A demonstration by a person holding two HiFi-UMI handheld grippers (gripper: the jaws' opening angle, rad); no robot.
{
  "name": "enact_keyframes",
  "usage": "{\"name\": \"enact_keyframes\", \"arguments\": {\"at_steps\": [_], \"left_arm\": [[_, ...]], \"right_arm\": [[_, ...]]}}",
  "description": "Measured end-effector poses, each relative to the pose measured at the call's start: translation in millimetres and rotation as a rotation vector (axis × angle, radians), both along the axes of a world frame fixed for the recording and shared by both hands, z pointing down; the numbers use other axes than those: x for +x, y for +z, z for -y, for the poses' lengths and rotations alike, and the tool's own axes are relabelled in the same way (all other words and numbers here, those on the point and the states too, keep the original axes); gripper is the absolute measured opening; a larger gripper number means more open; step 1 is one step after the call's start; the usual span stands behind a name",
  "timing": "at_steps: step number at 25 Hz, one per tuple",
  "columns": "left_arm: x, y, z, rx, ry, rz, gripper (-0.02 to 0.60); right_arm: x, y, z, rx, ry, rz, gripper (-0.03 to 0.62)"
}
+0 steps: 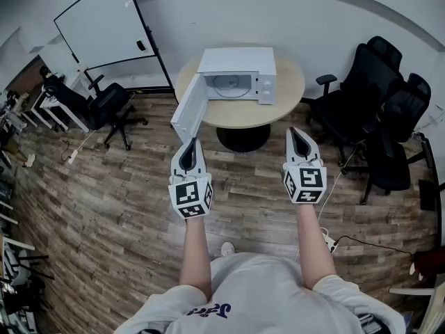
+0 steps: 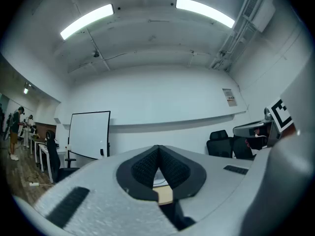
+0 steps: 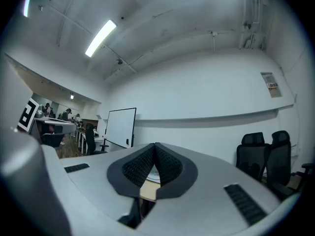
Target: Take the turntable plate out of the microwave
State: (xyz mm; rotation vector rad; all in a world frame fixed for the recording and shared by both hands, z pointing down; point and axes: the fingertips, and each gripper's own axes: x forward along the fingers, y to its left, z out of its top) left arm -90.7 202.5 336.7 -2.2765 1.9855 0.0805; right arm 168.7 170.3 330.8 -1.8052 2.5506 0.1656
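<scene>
A white microwave (image 1: 238, 75) stands on a round wooden table (image 1: 285, 103), its door (image 1: 188, 110) swung open to the left. Inside lies the clear turntable plate (image 1: 231, 85). In the head view my left gripper (image 1: 192, 145) and right gripper (image 1: 295, 133) are held out side by side, well short of the table, both shut with nothing between their tips. In the left gripper view the left gripper (image 2: 158, 151) has its dark pads (image 2: 145, 167) meeting at the tip. The right gripper (image 3: 155, 149) shows the same in the right gripper view, with its pads (image 3: 139, 167) together.
Black office chairs (image 1: 375, 110) crowd the right of the table, and another chair (image 1: 111, 106) stands to its left. A whiteboard (image 1: 104, 23) leans at the back wall. A power strip and cable (image 1: 330, 241) lie on the wooden floor near my right side.
</scene>
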Motion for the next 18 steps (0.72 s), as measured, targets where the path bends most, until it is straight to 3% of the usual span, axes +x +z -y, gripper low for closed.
{"name": "enact_keyframes", "arguments": {"at_steps": [6, 15, 18], "left_arm": [[-22.2, 12.4, 20.0, -0.017, 0.061, -0.017, 0.015], [-65.0, 28.4, 45.2, -0.03, 0.088, 0.043, 0.015], [-72.5, 33.6, 46.9, -0.028, 0.104, 0.048, 0.015]], "right_arm": [[-44.7, 4.9, 15.3, -0.01, -0.018, -0.011, 0.017], [-78.2, 26.3, 42.6, -0.083, 0.061, 0.132, 0.018], [-100.6, 41.2, 45.9, -0.107, 0.068, 0.097, 0.02]]}}
